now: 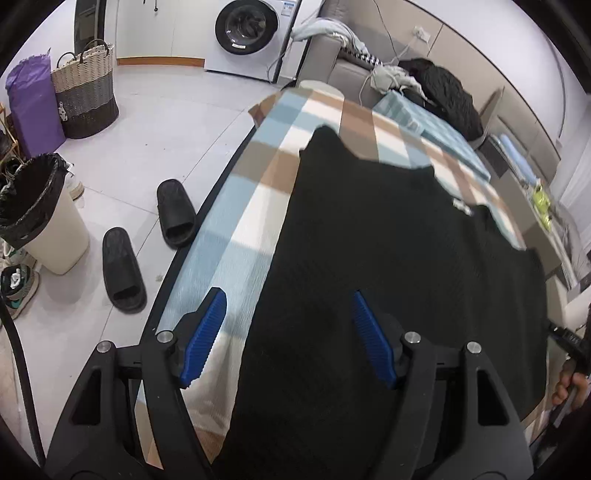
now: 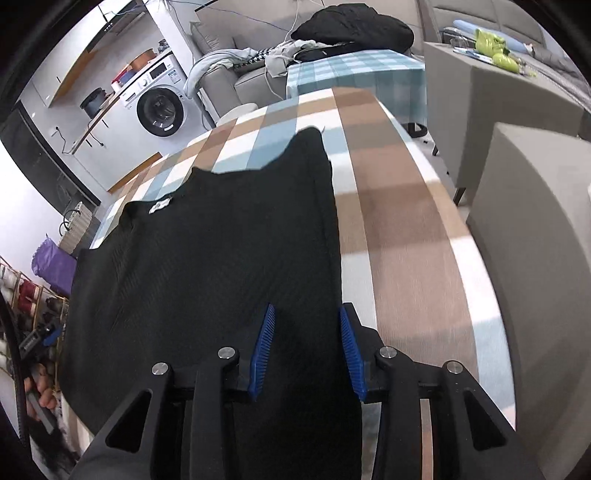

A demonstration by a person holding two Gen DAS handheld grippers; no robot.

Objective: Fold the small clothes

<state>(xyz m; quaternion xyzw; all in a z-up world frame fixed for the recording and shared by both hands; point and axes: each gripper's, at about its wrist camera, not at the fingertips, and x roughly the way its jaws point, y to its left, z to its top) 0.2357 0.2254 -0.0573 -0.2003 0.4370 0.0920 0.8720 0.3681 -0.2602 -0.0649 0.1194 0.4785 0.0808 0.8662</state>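
Black garment (image 1: 388, 266) spread flat on checked worktop (image 1: 236, 206). Left gripper (image 1: 288, 332): fingers wide apart, straddling garment's left edge, nothing clamped. Right gripper (image 2: 306, 350): fingers narrower but apart, straddling right edge; contact with cloth not discernible. Near hem cut off below both pairs of fingers. White label (image 2: 159, 205) beyond the fingers, unreadable.

Left wrist view looks steeply down, close over the near left edge of the black garment (image 1: 388, 258), floor at its left. Right wrist view, equally close, covers the garment's right edge. Both share the checked tablecloth (image 2: 388, 206) and far washing machine (image 1: 247, 26).
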